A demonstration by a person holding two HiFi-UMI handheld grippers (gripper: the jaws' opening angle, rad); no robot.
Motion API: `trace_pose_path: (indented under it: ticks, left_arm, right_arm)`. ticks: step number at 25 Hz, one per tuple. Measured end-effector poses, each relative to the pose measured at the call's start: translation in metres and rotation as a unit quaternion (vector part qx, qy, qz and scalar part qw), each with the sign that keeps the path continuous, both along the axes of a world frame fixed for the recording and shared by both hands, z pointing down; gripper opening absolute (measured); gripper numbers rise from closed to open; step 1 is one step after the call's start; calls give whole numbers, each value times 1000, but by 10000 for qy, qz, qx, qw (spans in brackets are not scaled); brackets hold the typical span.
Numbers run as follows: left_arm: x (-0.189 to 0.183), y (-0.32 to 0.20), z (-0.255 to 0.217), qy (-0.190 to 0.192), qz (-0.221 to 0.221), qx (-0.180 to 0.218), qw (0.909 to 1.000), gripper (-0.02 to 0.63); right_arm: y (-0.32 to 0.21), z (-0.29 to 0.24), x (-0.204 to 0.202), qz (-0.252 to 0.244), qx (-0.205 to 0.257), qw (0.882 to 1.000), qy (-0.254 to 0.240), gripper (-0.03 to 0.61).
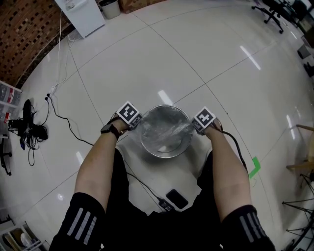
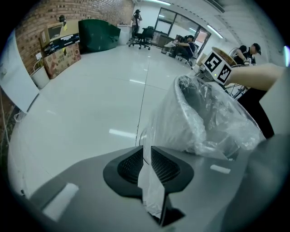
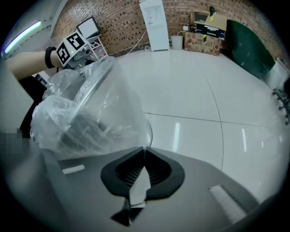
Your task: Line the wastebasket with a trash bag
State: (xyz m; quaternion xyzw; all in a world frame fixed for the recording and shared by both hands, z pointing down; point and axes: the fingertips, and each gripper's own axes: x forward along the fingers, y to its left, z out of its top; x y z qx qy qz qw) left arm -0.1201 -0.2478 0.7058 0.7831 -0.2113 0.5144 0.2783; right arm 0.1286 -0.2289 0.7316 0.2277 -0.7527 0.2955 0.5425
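Note:
A round metal wastebasket [image 1: 149, 145] stands on the white floor between my two grippers, with a clear trash bag [image 1: 171, 128] draped over its rim. At the basket's left rim, my left gripper [image 1: 139, 123] points down. Its jaws stand a little apart [image 2: 146, 152], and a strip of the bag's film [image 2: 199, 118] runs loosely through the gap. My right gripper [image 1: 192, 126] sits at the right rim. It is shut [image 3: 144, 152] on the bag's edge [image 3: 86, 113], and the film stretches from it over the basket.
Cables [image 1: 59, 115] trail over the floor at left towards a white cabinet [image 1: 83, 14]. A green tape mark [image 1: 253, 167] lies to the right. A black device [image 1: 176, 198] on a cord lies by the person's legs. Office chairs [image 1: 270, 12] stand far back.

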Motion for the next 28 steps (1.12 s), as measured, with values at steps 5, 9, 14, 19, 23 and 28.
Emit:
trace_pose_path:
  ticks: [5,9,14,19,23,28]
  left_arm:
    - [-16,-10,-11,-25,-188,270,9995,117]
    - [-39,-20,-29,154,-675,443,9966,137]
    - [-55,-19,-61,165,-907,753,9929,137]
    - [-21,4,-112,99,-8,1190,9928,137]
    - [19,49,-140,-11,896,1190,9888,137]
    - [39,97,-155,-167,1323,1128,9846,137]
  right_arm:
    - [-11,-13,2,214,284,9986,-392,105]
    - [-17,-32,10,424,454,9963,-591,118]
    - [1,-44,13,632,123,9922,-1069,131]
    - [7,-60,31,690,430,9920,-965,132]
    - [8,-98,28,330,875,9903,-1025,132]
    - [18,-144,12,-425,1259,9854,-1060,132]
